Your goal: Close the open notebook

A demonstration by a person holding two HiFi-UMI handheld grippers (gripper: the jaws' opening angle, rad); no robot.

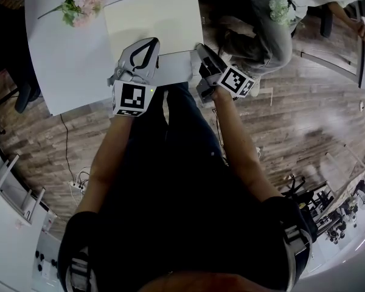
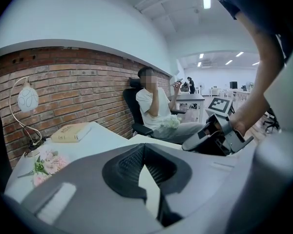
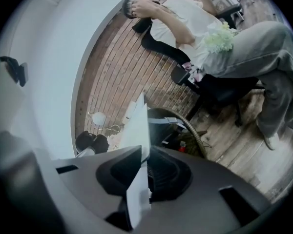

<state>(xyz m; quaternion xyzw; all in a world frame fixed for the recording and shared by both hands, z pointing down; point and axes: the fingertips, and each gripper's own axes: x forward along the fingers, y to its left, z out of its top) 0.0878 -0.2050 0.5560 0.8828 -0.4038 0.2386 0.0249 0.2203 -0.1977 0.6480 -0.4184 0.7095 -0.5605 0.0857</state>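
Observation:
The open notebook [image 1: 152,20] lies cream-paged on the white table [image 1: 61,59], by its near edge. My left gripper [image 1: 151,43] sits at the notebook's near left part. In the left gripper view its jaws [image 2: 145,160] are together with a pale strip of page [image 2: 149,194] between them. My right gripper [image 1: 202,47] is at the notebook's near right corner. In the right gripper view a white page [image 3: 141,126] stands on edge and runs between the pads of that gripper [image 3: 144,167], which close on it. The right gripper [image 2: 185,147] also shows in the left gripper view.
Pink flowers [image 1: 82,3] lie on the table's far left. A tan book [image 2: 71,132] and a globe lamp [image 2: 27,99] are by the brick wall. A seated person [image 1: 280,11] is close on the right. A cable [image 1: 66,151] runs over the wooden floor.

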